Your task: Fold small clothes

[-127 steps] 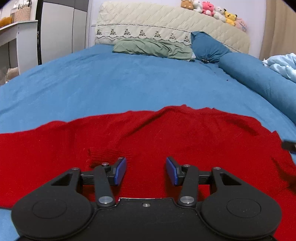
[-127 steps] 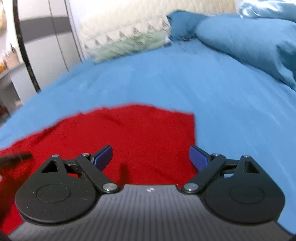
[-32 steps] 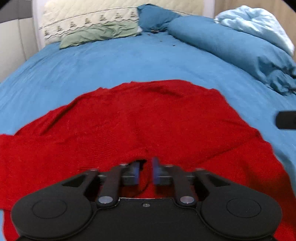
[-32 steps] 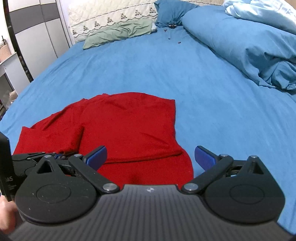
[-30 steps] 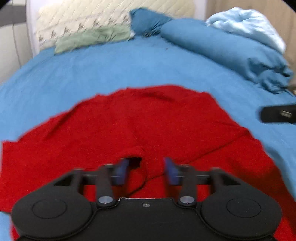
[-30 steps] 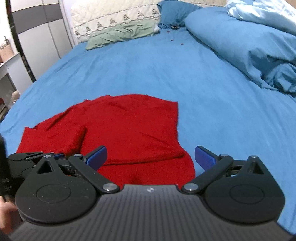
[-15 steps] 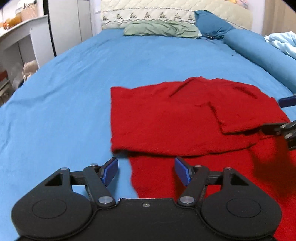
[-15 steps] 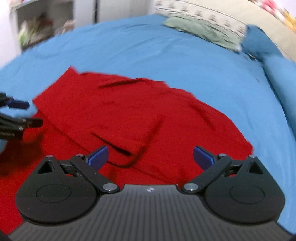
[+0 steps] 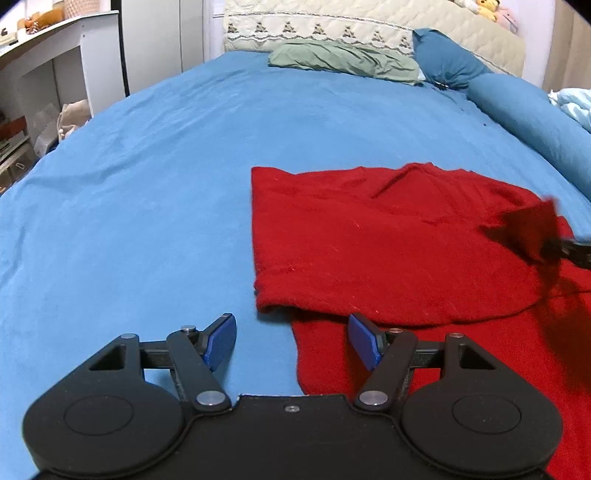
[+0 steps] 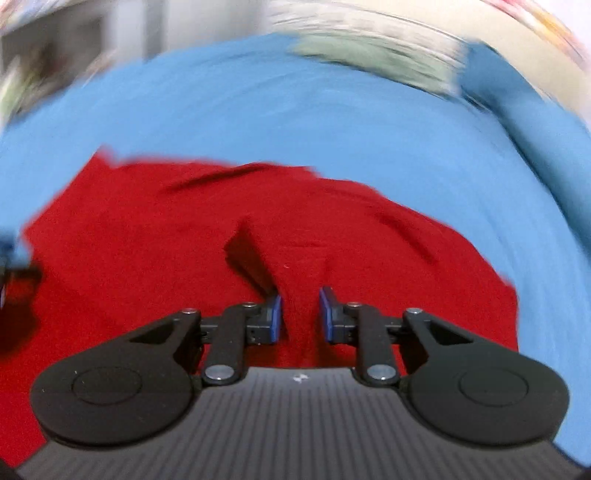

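No readable brand or writing anywhere; the right gripper (image 10: 300,314) body carries only a tiny pale mark, illegible. A red sweater (image 9: 388,240) lies partly folded on the blue bed (image 9: 147,184), at about 3 o'clock from bed centre in the left view, one flap doubled over the lower layer. Left gripper (image 9: 291,343) hovers over the sweater's near left edge, fingers (image 9: 221,341) wide apart, nothing pinched, one over bare sheet, the other over red knit. Right view is motion-blurred: its fingers (image 10: 274,319) are closing to a narrow gap with a raised ridge of red knit between them; pad contact cannot be told. Only the left view is sharp enough to show the green pillow (image 9: 343,62), quilted headboard (image 9: 369,26), plush toys (image 9: 480,9) at 1 o'clock, white shelf unit (image 9: 55,55) at 10 o'clock. Shelf contents too small to identify.
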`<state>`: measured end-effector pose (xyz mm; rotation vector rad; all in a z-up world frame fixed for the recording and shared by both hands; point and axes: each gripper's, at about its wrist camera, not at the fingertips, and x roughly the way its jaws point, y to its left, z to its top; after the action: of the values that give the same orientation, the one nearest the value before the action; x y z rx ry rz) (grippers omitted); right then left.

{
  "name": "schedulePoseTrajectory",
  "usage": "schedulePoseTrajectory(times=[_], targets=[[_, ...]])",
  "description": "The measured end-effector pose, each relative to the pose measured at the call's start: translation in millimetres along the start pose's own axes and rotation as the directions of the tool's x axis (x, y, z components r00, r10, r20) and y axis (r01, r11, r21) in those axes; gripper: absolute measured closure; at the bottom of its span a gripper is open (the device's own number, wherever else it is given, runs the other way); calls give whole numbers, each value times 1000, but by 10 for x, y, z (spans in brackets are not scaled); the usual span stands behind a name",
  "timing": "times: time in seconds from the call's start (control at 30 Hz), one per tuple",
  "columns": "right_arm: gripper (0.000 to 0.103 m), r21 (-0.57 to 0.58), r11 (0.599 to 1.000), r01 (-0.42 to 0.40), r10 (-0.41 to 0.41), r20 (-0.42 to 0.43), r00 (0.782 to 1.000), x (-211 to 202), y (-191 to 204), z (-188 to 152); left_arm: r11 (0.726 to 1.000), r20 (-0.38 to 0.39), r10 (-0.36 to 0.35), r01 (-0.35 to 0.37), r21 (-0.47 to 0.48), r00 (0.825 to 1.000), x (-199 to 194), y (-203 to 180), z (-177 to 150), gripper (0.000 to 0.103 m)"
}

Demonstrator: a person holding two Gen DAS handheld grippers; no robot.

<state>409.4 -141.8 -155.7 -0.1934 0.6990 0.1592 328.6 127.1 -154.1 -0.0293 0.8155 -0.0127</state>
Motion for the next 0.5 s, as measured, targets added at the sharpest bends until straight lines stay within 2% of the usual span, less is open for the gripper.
schedulePoseTrajectory(times=[0.07, 0.13, 0.23, 0.27, 0.3, 0.37, 0.43, 0.5], targets=[[66, 197, 980, -3, 5, -7, 1000, -28, -301, -146, 1000, 4, 8, -8, -1, 1000, 22, 4, 8, 31], [66, 298, 954, -26, 31, -12, 999, -24, -480, -325, 1000, 0, 14, -14, -1, 1000, 29, 11, -5, 31], [65, 316, 948, -37, 41, -5, 999, -8, -550, -475, 1000, -3, 25, -25, -2, 1000, 35, 37, -24, 31], [63, 316, 948, -45, 43, 12, 999, -15, -559, -487, 1000, -3, 30, -30, -5, 1000, 34, 45, -31, 31], [56, 315, 948, -49, 44, 22, 999, -16, -564, -485, 999, -3, 34, -34, -8, 999, 42, 56, -34, 31], [52, 324, 944, -61, 54, 31, 998, 17, -592, -445, 999, -4, 39, -40, -15, 999, 54, 74, -40, 31], [44, 343, 938, -57, 48, 35, 998, 19, -592, -408, 999, -2, 45, -45, -20, 999, 63, 91, -44, 31], [44, 379, 924, -41, 28, 39, 999, 42, -632, -418, 998, 1, 55, -55, -18, 998, 64, 102, -52, 31]])
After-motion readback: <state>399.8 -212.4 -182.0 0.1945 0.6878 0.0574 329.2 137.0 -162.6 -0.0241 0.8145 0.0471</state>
